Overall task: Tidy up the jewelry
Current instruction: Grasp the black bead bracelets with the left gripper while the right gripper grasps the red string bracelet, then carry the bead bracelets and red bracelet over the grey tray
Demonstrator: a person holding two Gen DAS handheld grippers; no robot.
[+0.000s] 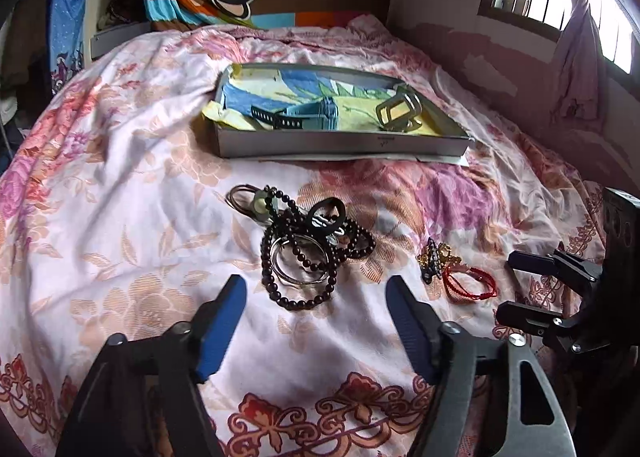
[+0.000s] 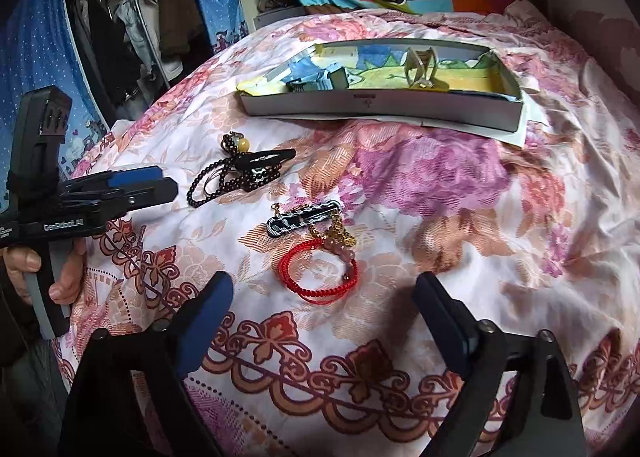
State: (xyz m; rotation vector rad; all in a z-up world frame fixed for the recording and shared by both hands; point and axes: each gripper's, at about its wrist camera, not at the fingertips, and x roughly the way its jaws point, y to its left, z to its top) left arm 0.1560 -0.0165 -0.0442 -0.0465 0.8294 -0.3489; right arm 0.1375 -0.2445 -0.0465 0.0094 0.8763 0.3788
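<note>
1. Left wrist view: the left gripper (image 1: 316,321) hangs with its jaws apart and nothing between them, just short of the dark bead tangle (image 1: 308,245) near the middle of the bed (image 1: 120,185).
2. Right wrist view: the right gripper (image 2: 324,321) is likewise spread and empty, over the red cord bracelet (image 2: 320,271), with the gold chain and striped clip (image 2: 304,217) just beyond it.
3. The grey tray (image 1: 340,145) sits farther up the bed, toward the headboard.
4. Risk, as I judge it: the beads, bangle and hair ties are interlocked, so one pinch may drag the whole heap or snag the quilt.
5. Writing: "GenRobot.AI" reads on the left tool's body; the tray's front mark is too small to read.
</note>
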